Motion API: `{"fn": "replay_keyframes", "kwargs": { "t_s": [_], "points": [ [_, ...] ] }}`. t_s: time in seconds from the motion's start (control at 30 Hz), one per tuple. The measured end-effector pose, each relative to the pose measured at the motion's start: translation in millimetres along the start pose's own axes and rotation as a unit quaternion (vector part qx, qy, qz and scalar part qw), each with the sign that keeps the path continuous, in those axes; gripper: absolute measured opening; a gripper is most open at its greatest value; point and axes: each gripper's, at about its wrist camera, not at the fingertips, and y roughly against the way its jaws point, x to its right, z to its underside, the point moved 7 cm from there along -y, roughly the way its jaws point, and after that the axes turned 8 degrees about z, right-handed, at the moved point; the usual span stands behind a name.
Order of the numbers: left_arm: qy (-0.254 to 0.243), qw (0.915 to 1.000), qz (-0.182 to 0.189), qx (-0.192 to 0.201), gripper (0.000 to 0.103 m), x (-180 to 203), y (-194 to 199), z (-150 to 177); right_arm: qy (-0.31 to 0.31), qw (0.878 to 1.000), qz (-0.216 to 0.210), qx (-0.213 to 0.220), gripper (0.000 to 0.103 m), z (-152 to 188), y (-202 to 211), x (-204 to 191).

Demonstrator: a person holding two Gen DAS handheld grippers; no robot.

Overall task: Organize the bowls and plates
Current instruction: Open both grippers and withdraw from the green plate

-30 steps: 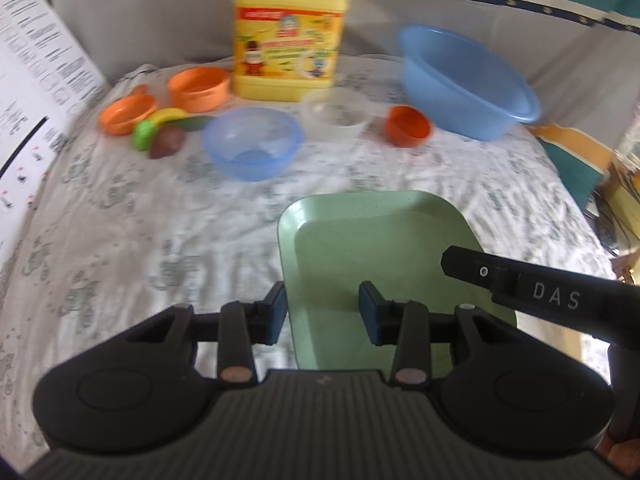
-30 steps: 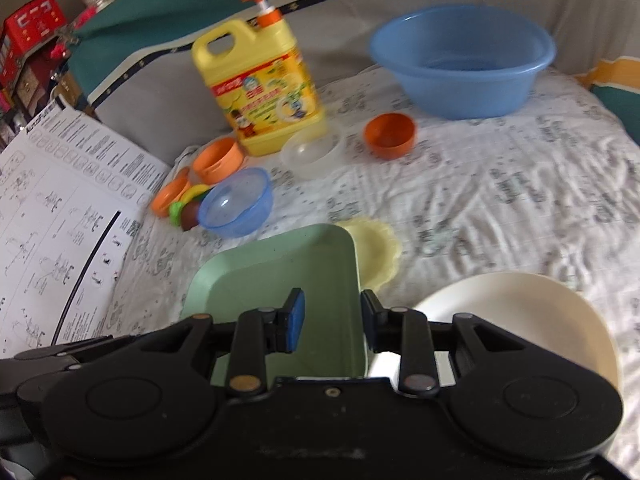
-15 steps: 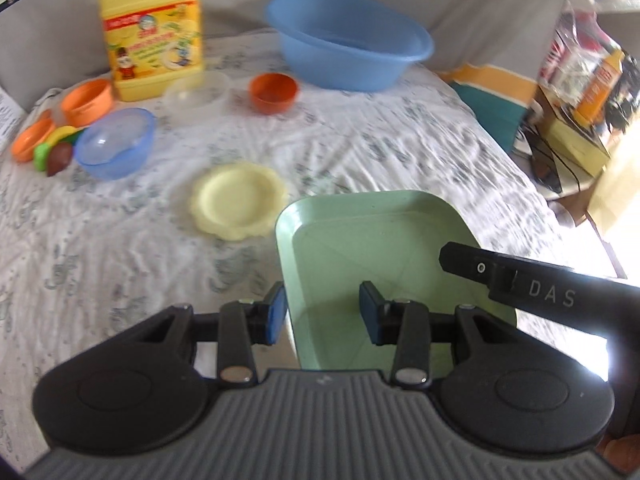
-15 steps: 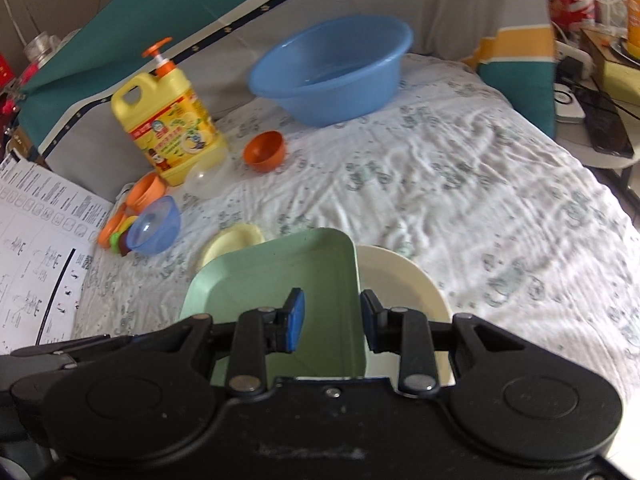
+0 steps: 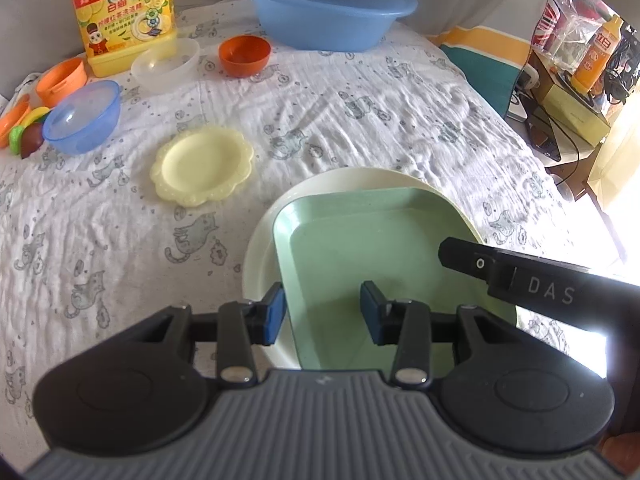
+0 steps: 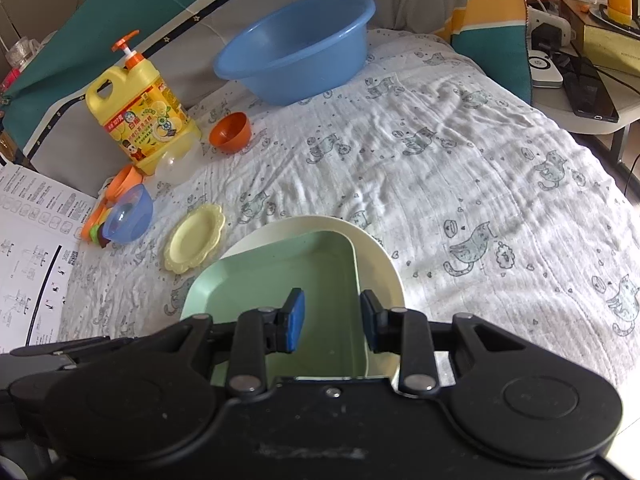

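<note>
A pale green square plate [image 5: 380, 248] lies inside the outline of a larger cream round plate [image 5: 260, 248] on the cat-print cloth; I cannot tell whether it rests on it or hangs just above. My left gripper [image 5: 322, 312] straddles the green plate's left rim, one blue pad outside and one inside, shut on it. My right gripper [image 6: 332, 320] grips the green plate [image 6: 304, 272] by its right rim the same way, over the cream plate [image 6: 380, 264]. A small yellow scalloped plate [image 5: 202, 170] lies to the left.
At the back stand a blue basin [image 5: 328, 12], a yellow detergent bottle [image 5: 124, 12], an orange bowl [image 5: 244, 56], a clear bowl [image 5: 166, 64] and a blue bowl [image 5: 82, 116] beside orange cups and toy fruit. A printed sheet [image 6: 32, 260] lies left. The bed's edge and a cluttered side table [image 5: 580, 80] are right.
Both grippers carried the green plate to the right and slightly down, from over bare cloth to over the cream plate. The yellow plate came into view on the left.
</note>
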Motion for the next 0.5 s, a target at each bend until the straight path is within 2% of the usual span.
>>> {"fn": "replay_keyframes", "kwargs": {
  "t_s": [0.2, 0.3, 0.37, 0.43, 0.5],
  "points": [
    [0.005, 1.0, -0.002, -0.008, 0.041, -4, -6, 1, -0.001, 1.0, -0.003, -0.006, 0.031, 2, -4, -2],
    [0.001, 0.9999, 0.003, -0.013, 0.053, -3, -7, 2, -0.004, 1.0, -0.006, -0.002, 0.033, 1, -4, -3],
    [-0.007, 1.0, 0.001, -0.003, 0.078, -2, -2, 1, -0.003, 1.0, -0.008, 0.005, 0.048, -1, -1, -4],
    [-0.012, 0.9998, -0.01, 0.01, 0.095, -3, 4, -1, -0.004, 1.0, -0.009, 0.017, 0.084, -4, 4, -5],
    [-0.014, 0.9995, -0.013, 0.024, 0.1, -5, 11, -4, -0.006, 0.999, -0.008, 0.031, 0.096, -8, 10, -4]
  ]
}}
